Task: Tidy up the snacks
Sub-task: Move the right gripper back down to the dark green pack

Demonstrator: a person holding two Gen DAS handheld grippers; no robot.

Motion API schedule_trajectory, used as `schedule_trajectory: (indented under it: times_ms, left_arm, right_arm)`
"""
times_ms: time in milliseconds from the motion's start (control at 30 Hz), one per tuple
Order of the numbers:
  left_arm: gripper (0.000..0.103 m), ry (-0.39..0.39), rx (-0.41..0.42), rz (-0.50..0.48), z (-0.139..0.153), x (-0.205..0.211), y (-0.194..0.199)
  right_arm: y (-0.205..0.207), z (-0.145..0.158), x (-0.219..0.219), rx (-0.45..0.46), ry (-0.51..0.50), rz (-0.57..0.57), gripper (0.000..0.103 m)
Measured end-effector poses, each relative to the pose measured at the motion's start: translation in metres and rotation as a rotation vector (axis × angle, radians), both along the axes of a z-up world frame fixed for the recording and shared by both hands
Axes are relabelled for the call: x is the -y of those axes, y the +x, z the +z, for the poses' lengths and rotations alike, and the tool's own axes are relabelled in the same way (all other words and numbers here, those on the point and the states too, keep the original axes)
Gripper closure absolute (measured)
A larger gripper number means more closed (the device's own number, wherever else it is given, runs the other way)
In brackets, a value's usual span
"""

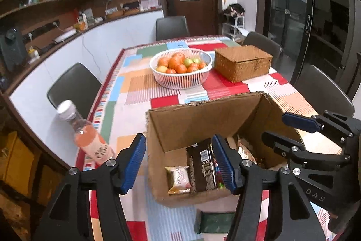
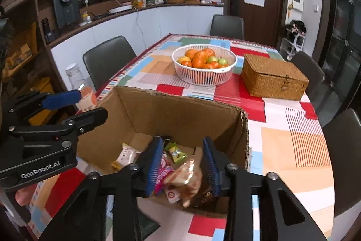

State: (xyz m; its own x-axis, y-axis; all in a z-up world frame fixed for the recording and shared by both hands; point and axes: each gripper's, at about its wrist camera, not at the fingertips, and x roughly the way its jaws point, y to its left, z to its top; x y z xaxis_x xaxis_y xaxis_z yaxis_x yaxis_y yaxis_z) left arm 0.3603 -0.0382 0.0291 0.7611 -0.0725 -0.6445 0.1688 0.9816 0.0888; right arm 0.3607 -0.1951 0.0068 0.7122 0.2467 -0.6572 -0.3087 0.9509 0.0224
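Observation:
An open cardboard box (image 1: 198, 114) (image 2: 171, 110) stands on the table's near end with several snack packs inside. The left wrist view shows a dark chocolate pack (image 1: 202, 166) and a beige wafer pack (image 1: 179, 180) in it. The right wrist view shows a clear bread pack (image 2: 187, 177), a pink candy pack (image 2: 163, 173) and a green pack (image 2: 176, 153). My left gripper (image 1: 180, 164) is open over the box's left wall. My right gripper (image 2: 183, 166) is open and empty above the box's snacks. A green pack (image 1: 214, 221) lies on the cloth before the box.
A pink drink bottle (image 1: 90, 139) stands at the table's left edge. A white basket of fruit (image 1: 180, 67) and a closed wicker box (image 1: 242, 61) stand behind the cardboard box. Grey chairs (image 1: 72, 87) surround the table. A counter runs along the left wall.

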Motion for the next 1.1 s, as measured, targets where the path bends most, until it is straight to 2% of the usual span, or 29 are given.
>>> schedule_trajectory:
  times_ms: [133,333,467,800,1100]
  left_arm:
    - [0.038,-0.005,0.057,0.024,0.007,-0.009,-0.03]
    - [0.032,-0.011,0.079,0.03,0.01,-0.017,-0.065]
    - [0.025,-0.028,0.083,0.054,0.006,-0.024,-0.085]
    - [0.024,-0.1,-0.051,0.086,-0.037,-0.042,-0.116]
    - [0.024,-0.056,-0.152,0.126,-0.08,-0.05,-0.131]
  right_arm:
    - [-0.025,0.008,-0.008,0.046,-0.013,0.04,0.051]
    - [-0.059,0.019,-0.015,0.112,-0.018,0.078,0.037]
    - [-0.074,0.018,-0.019,0.118,-0.022,0.102,0.034]
    - [-0.097,-0.017,-0.038,0.046,-0.128,0.198,0.033]
    - [-0.102,-0.062,-0.051,-0.084,-0.207,0.276,0.033]
